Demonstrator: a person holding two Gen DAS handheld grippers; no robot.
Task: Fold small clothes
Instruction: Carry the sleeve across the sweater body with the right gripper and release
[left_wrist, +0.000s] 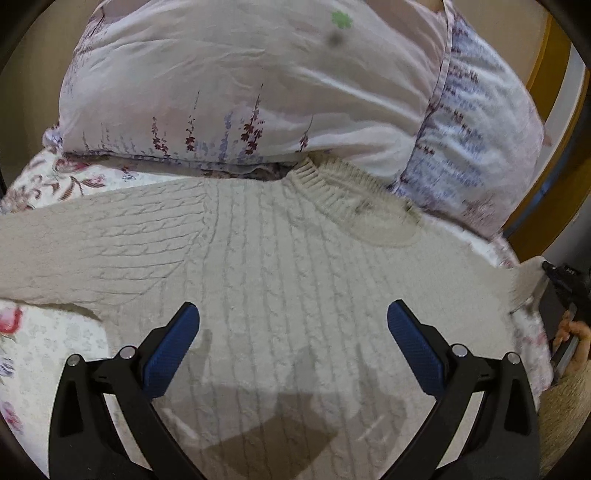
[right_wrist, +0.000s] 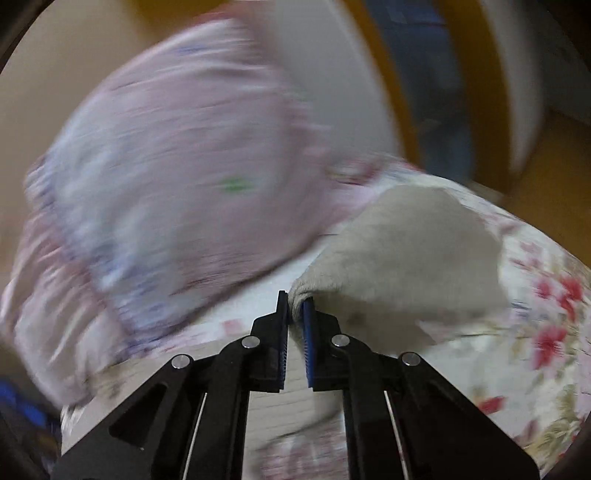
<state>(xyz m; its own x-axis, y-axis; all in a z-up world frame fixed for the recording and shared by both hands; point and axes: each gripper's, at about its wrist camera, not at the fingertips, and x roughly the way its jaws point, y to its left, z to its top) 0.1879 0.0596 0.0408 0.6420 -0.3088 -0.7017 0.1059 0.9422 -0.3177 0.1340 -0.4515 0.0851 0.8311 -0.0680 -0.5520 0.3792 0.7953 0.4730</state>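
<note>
A cream cable-knit sweater (left_wrist: 280, 258) lies flat on the bed, collar (left_wrist: 332, 188) toward the pillow, one sleeve (left_wrist: 74, 247) spread to the left. My left gripper (left_wrist: 293, 321) is open and empty, hovering over the sweater's body. My right gripper (right_wrist: 295, 306) is shut on the end of the other sleeve (right_wrist: 399, 251) and holds it up off the bedspread. It also shows at the right edge of the left wrist view (left_wrist: 554, 273), holding the sleeve cuff (left_wrist: 528, 288). The right wrist view is blurred by motion.
A floral pillow (left_wrist: 258, 81) lies just behind the collar; it also shows in the right wrist view (right_wrist: 166, 184). A floral bedspread (left_wrist: 55, 350) lies under the sweater. A wooden bed frame (left_wrist: 550, 110) runs at the right. The bed's edge is at the right.
</note>
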